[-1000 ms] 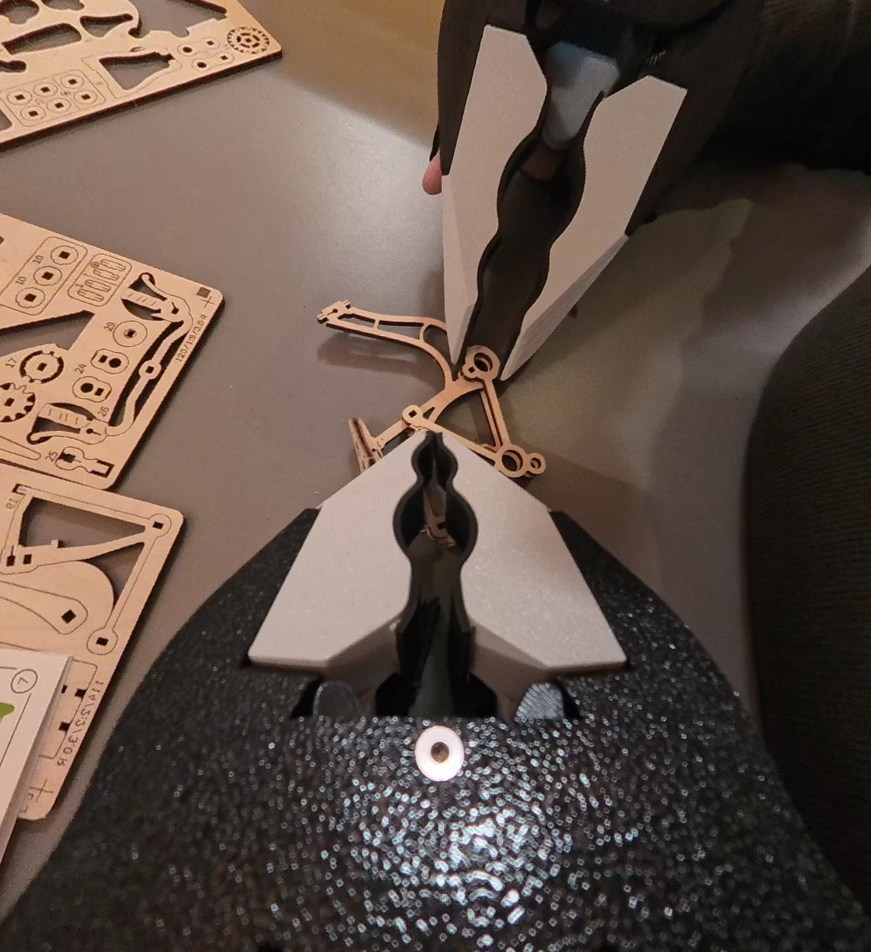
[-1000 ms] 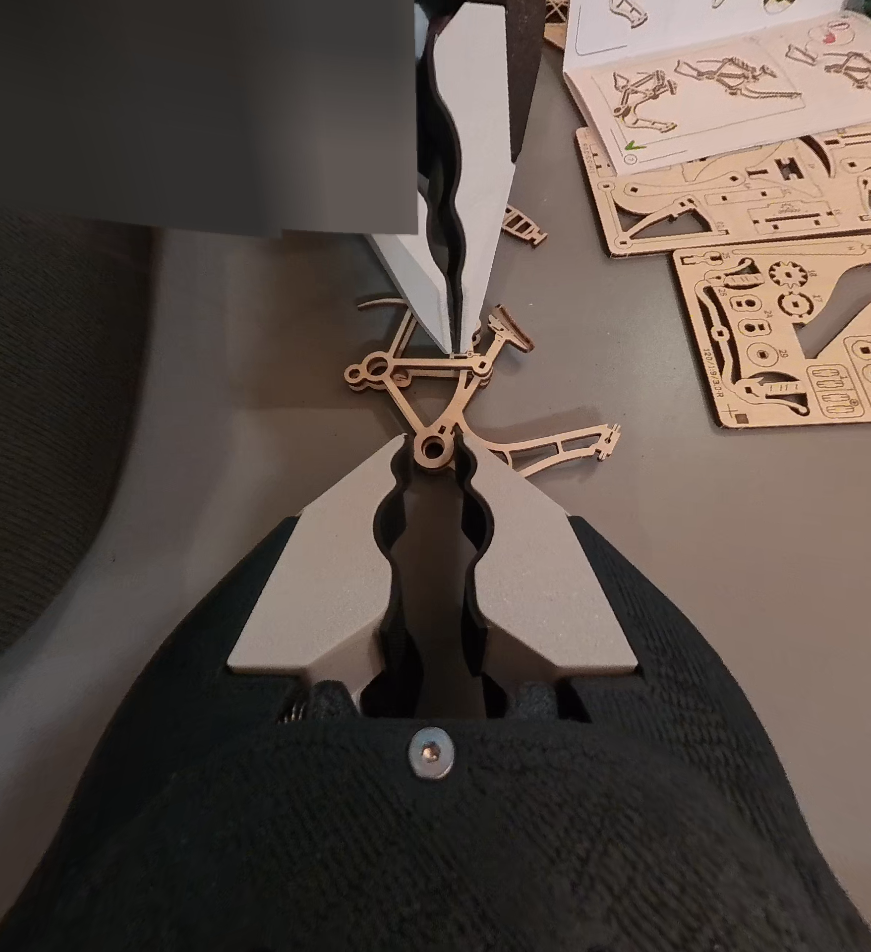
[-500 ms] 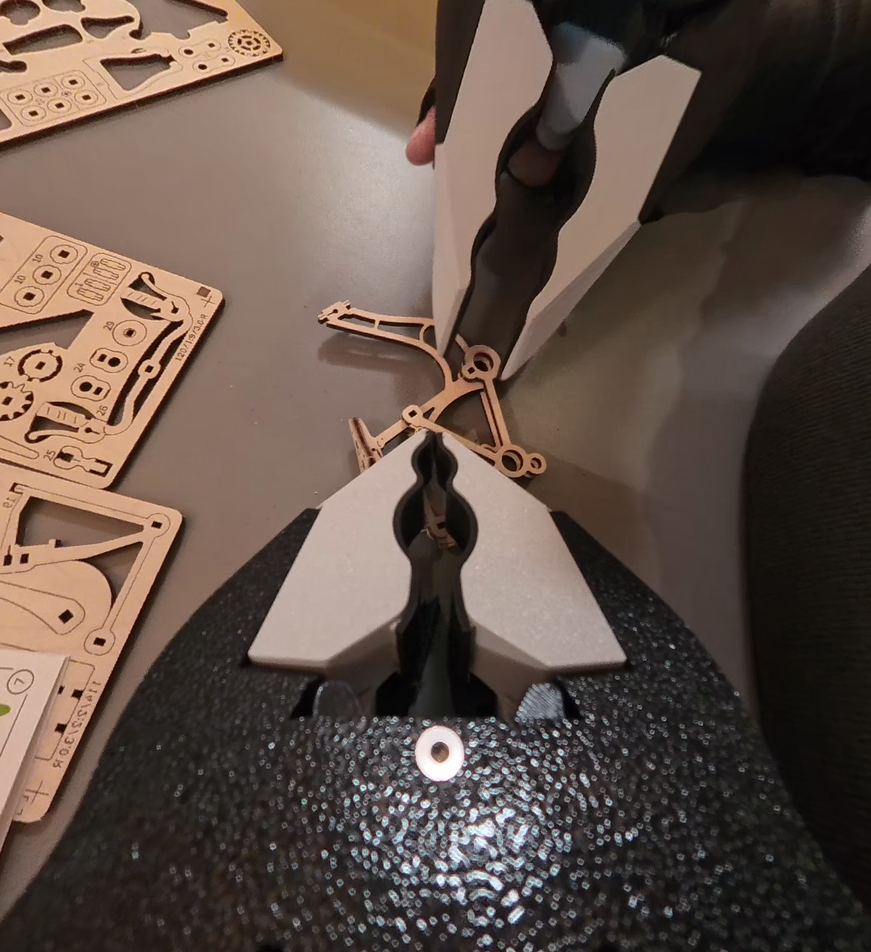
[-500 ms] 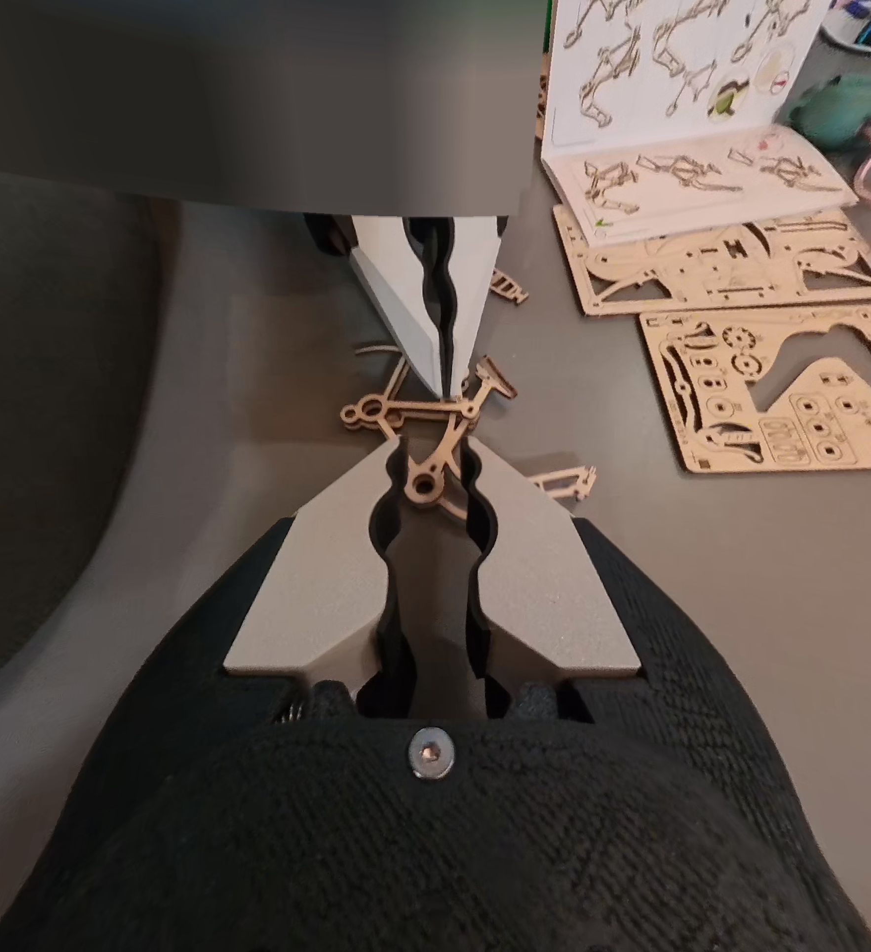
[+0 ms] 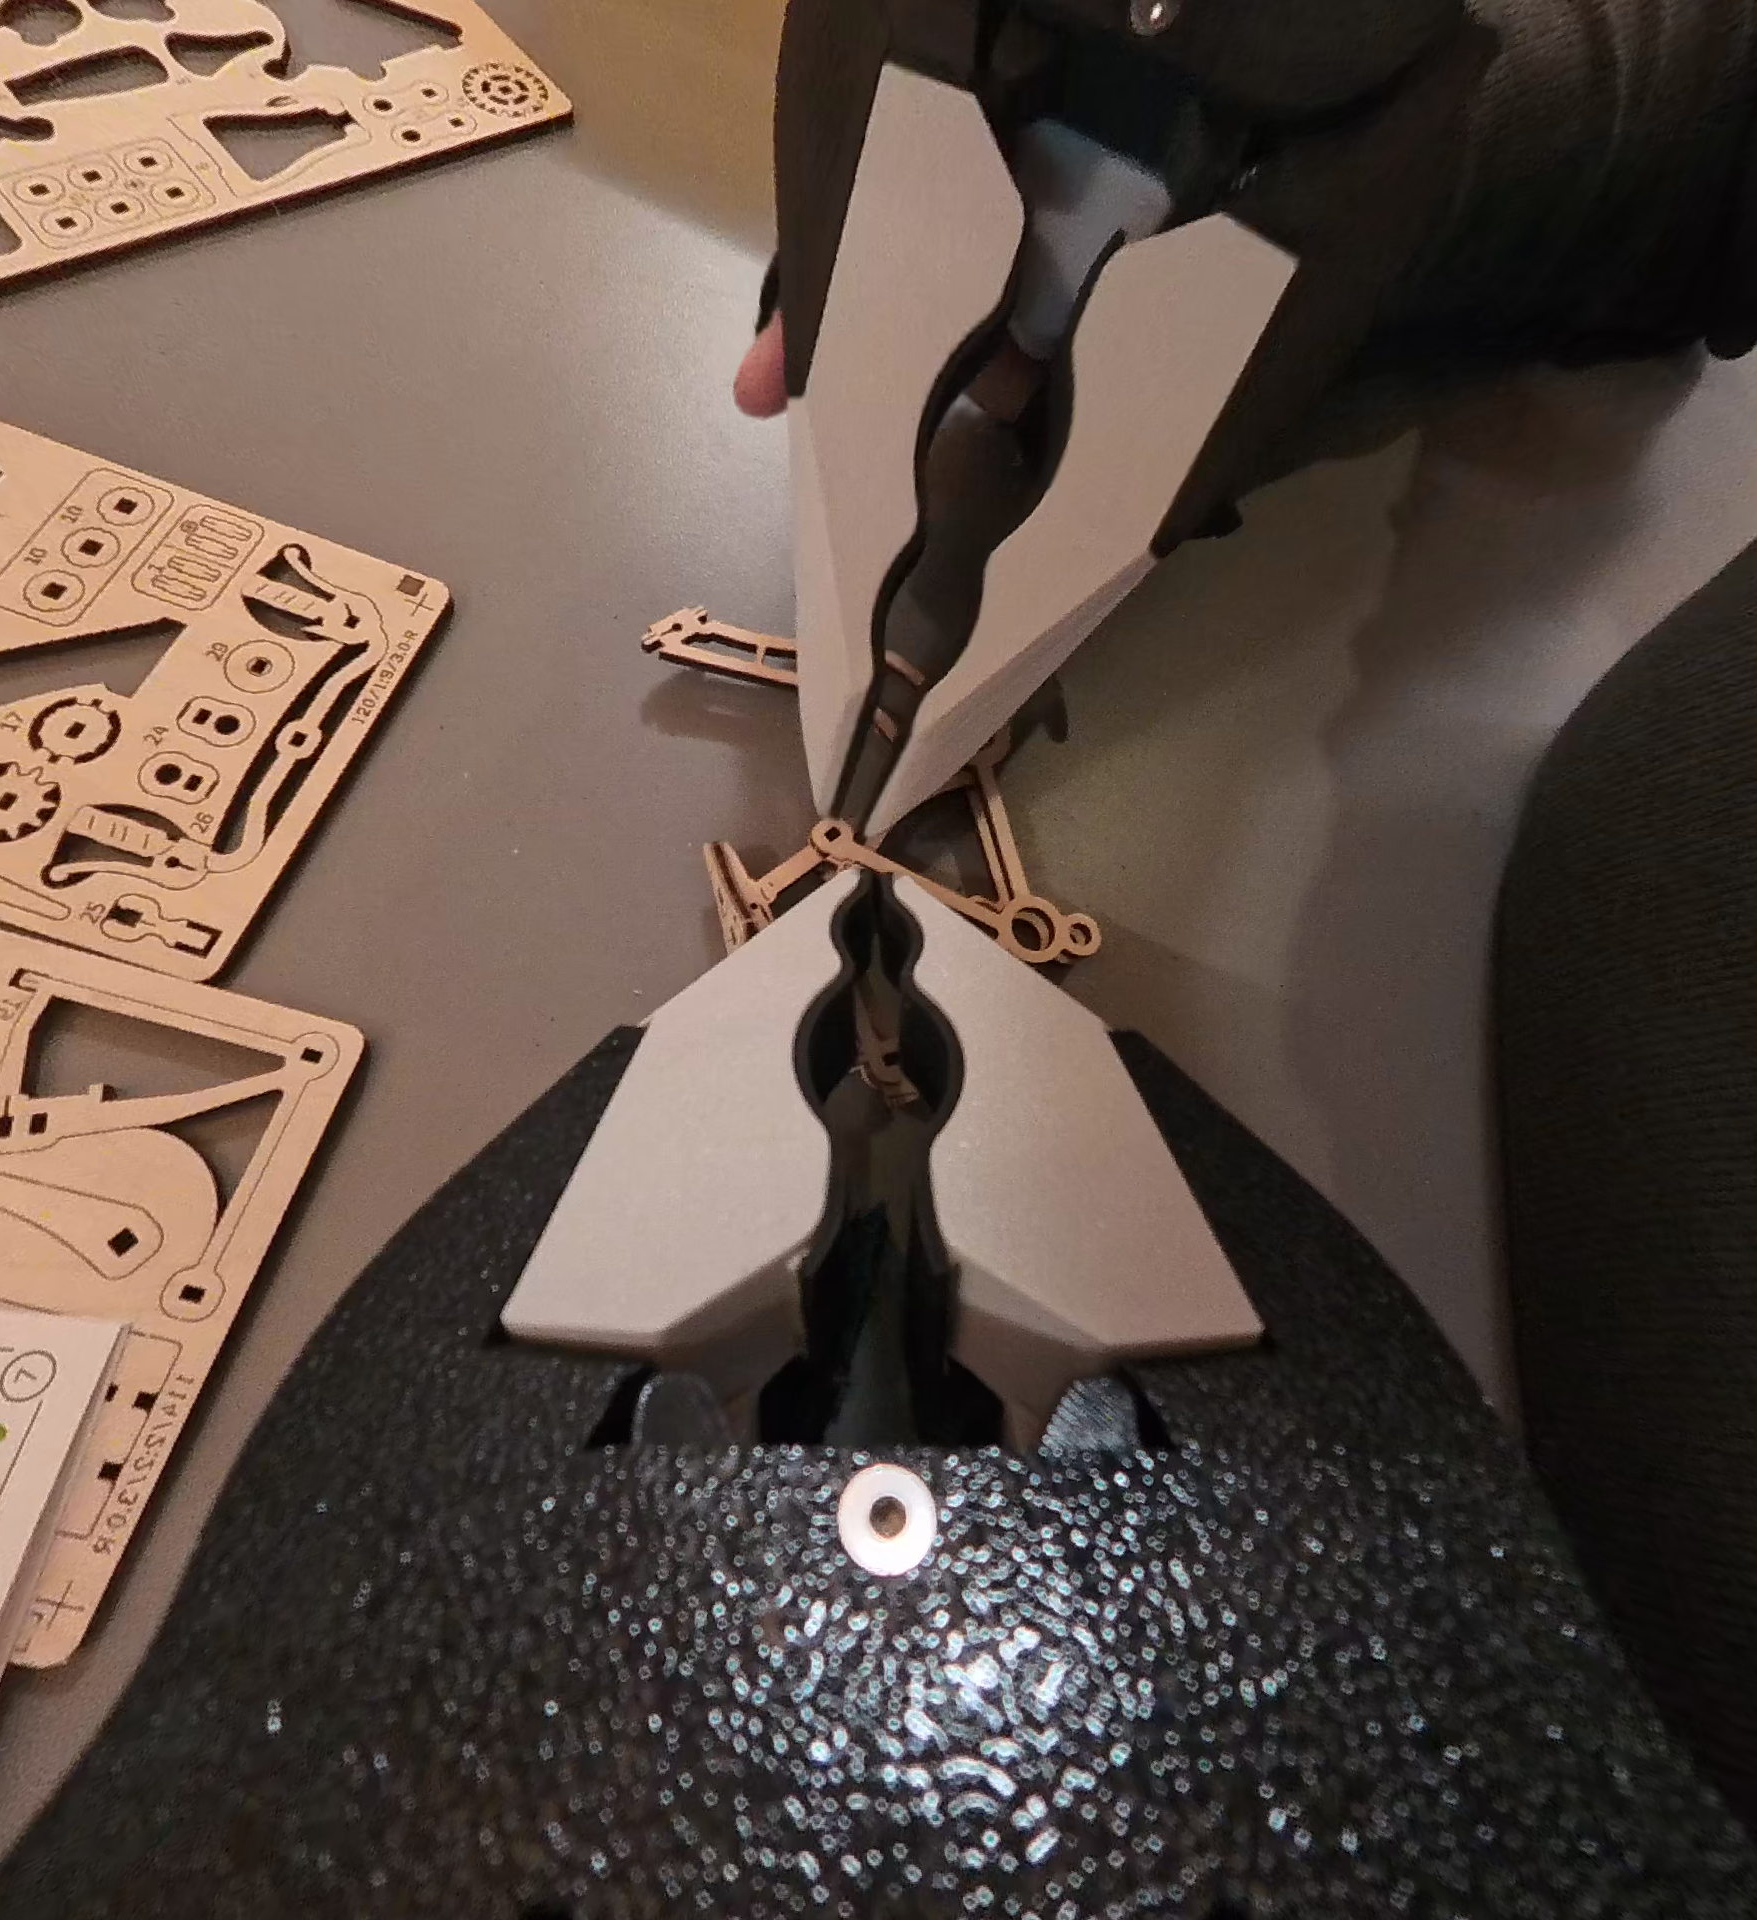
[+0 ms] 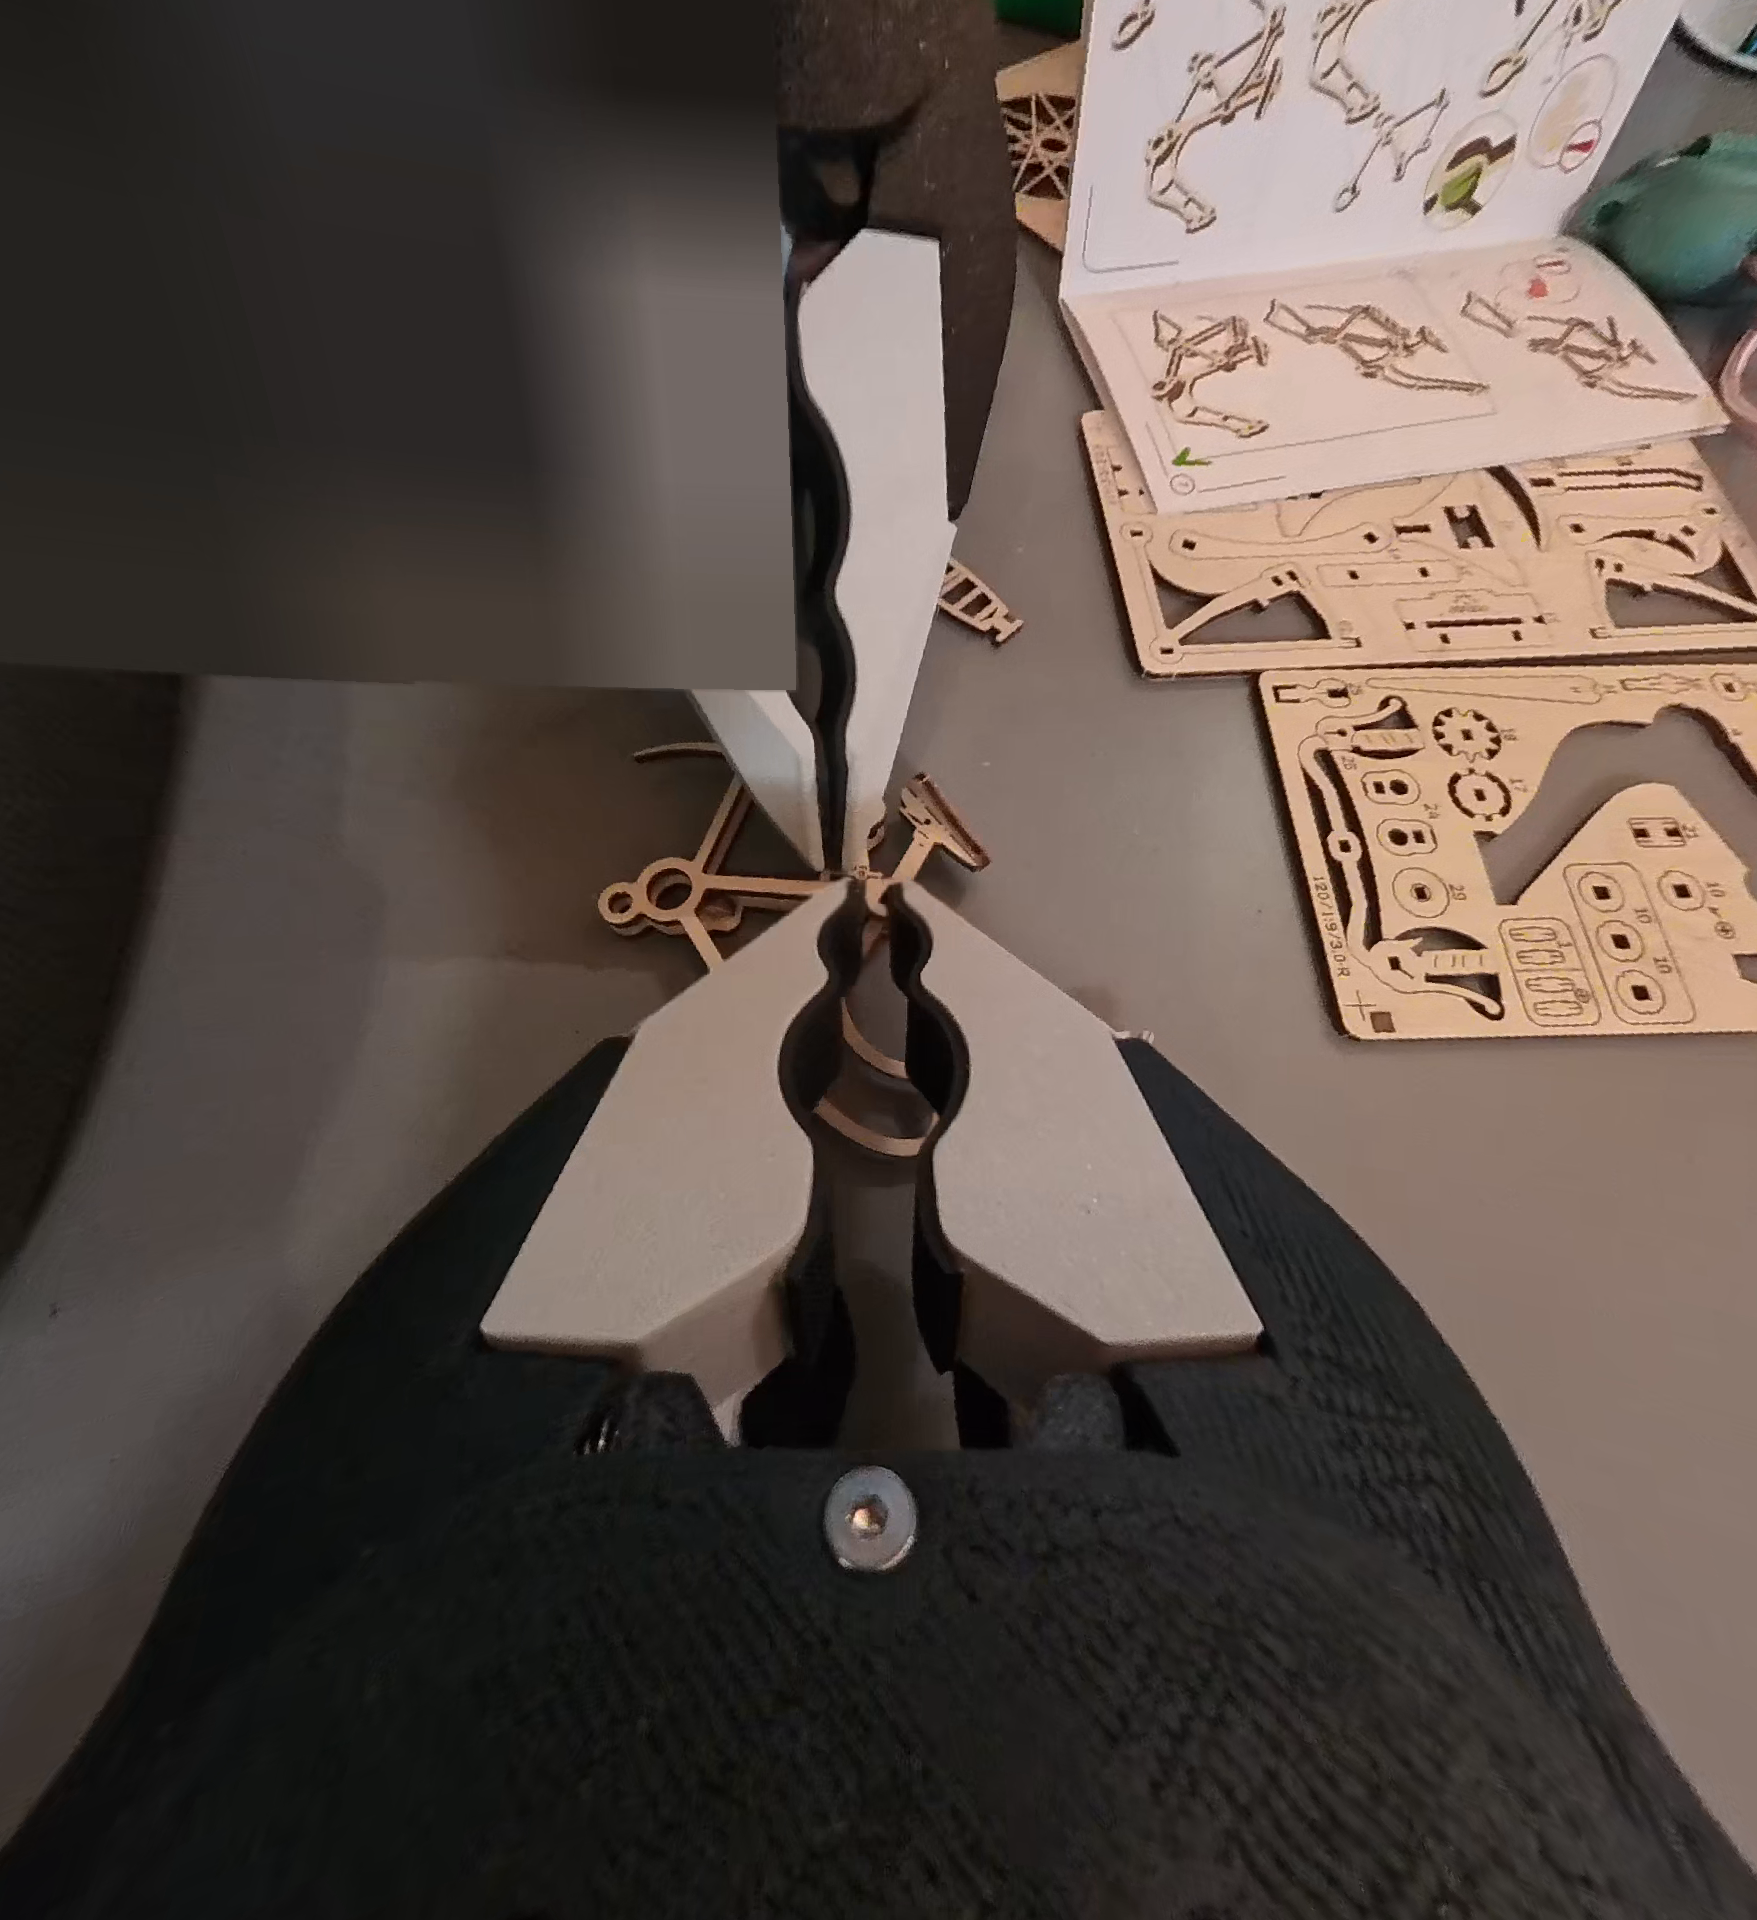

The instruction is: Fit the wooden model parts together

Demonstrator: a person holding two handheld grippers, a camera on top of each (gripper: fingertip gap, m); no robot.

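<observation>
Both grippers have come tip to tip over the wooden frame [image 5: 967, 883] on the grey table [image 5: 541, 416]. Left gripper [image 5: 872, 891] and right gripper [image 6: 869, 902] each pinch it tight. Part sheets [image 5: 157, 727] lie left.

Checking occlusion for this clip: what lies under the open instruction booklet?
A wooden parts sheet sticks out from under the instruction booklet, its lower portion showing on the grey table. The sheet's upper edge is covered, so anything else beneath cannot be seen.
</observation>
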